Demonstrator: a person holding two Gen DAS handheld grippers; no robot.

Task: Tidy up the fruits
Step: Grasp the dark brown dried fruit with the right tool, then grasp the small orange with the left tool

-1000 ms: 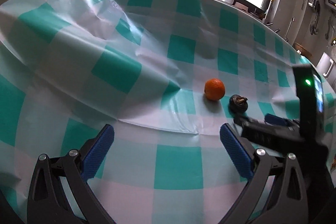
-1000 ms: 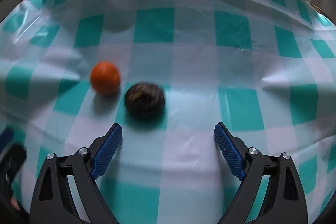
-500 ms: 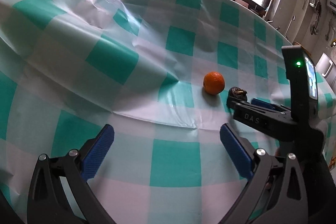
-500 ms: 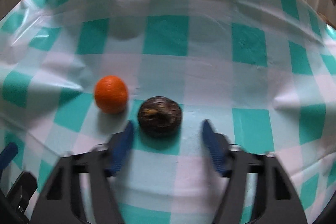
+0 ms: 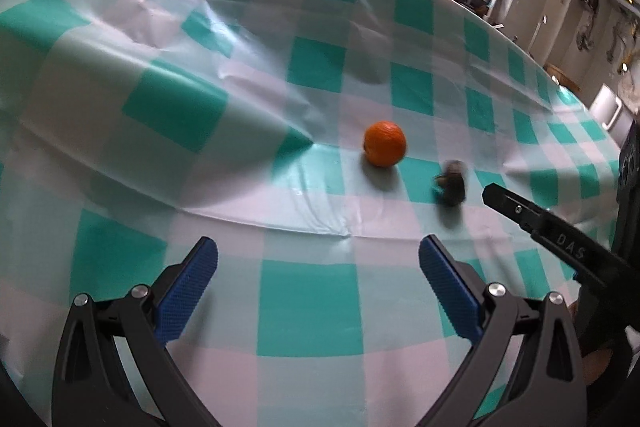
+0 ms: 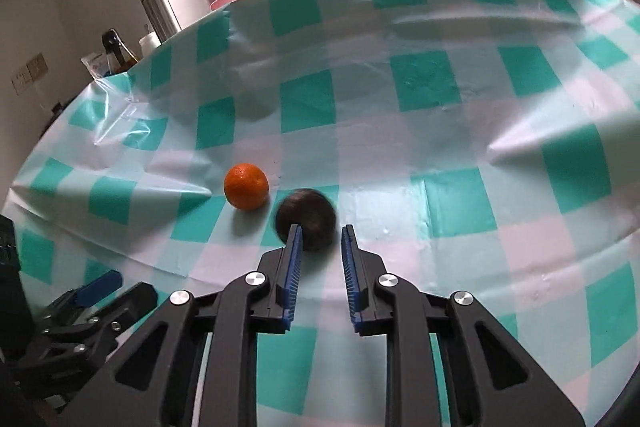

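**Right gripper shut on nothing, dark fruit loose just ahead of its tips**

The right gripper (image 6: 321,231) had just been closing and its jaws stood nearly together with nothing between them. The dark brown round fruit (image 6: 307,217) sat on the teal-checked tablecloth (image 6: 440,187) just past the fingertips, blurred, close beside the orange (image 6: 245,186). From the left wrist view the fruit (image 5: 452,183) was clear of the right finger's tip. The left gripper (image 5: 318,269) hung wide open and empty, nearer the table edge. Likely risks: the fruit looked nudged, so it might roll on the slick plastic cloth, bump the orange or run toward the creases. Another pinch at its near edge would probably squirt it forward again. The jaws would need reopening and a deeper reach round its middle.
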